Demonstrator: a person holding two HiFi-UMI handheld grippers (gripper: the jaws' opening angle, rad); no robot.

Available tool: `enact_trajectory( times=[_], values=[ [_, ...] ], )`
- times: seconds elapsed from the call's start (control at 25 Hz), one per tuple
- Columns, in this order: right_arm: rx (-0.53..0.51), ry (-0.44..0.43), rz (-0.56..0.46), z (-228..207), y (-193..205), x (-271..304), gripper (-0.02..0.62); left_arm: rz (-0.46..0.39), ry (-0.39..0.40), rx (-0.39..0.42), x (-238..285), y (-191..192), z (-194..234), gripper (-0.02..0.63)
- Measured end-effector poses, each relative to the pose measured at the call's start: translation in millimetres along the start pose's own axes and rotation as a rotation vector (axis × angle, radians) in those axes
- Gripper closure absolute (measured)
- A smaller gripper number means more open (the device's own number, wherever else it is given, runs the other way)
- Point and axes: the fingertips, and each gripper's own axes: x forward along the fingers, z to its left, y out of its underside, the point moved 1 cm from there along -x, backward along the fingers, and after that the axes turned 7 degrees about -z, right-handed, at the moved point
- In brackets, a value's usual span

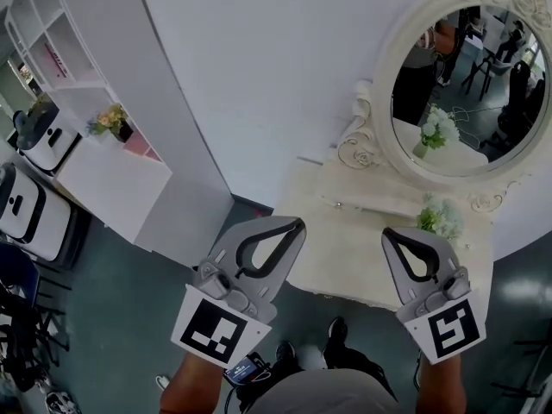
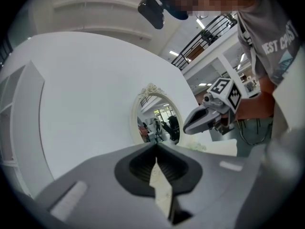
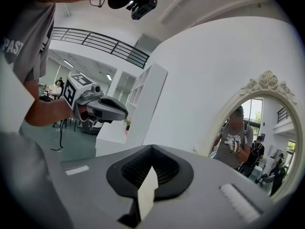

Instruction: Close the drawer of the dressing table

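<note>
Currently, the left gripper (image 1: 297,224) and the right gripper (image 1: 388,232) are held above the dressing table (image 1: 345,250), jaws pressed together with nothing between them, facing the oval mirror (image 1: 461,93).

The left gripper (image 2: 156,149) has its jaws together, holding nothing, facing the oval mirror (image 2: 157,120), the right gripper (image 2: 202,119) beside.

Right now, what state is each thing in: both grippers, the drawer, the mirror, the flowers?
Left gripper: shut, empty, held in the air before the table.
Right gripper: shut, empty, held in the air before the table.
Drawer: its front does not show from above; cannot tell if it is open or closed.
Mirror: upright at the table's back.
Flowers: upright, beside the mirror.
</note>
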Motion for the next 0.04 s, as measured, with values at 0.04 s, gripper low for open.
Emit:
enact_trajectory(
  times=[0.04],
  values=[
    [-0.005, -0.004, -0.001, 5.7, -5.0, -4.0, 0.595, 0.000, -0.002, -0.001, -7.5, -3.9, -2.2, 0.601]
  ],
)
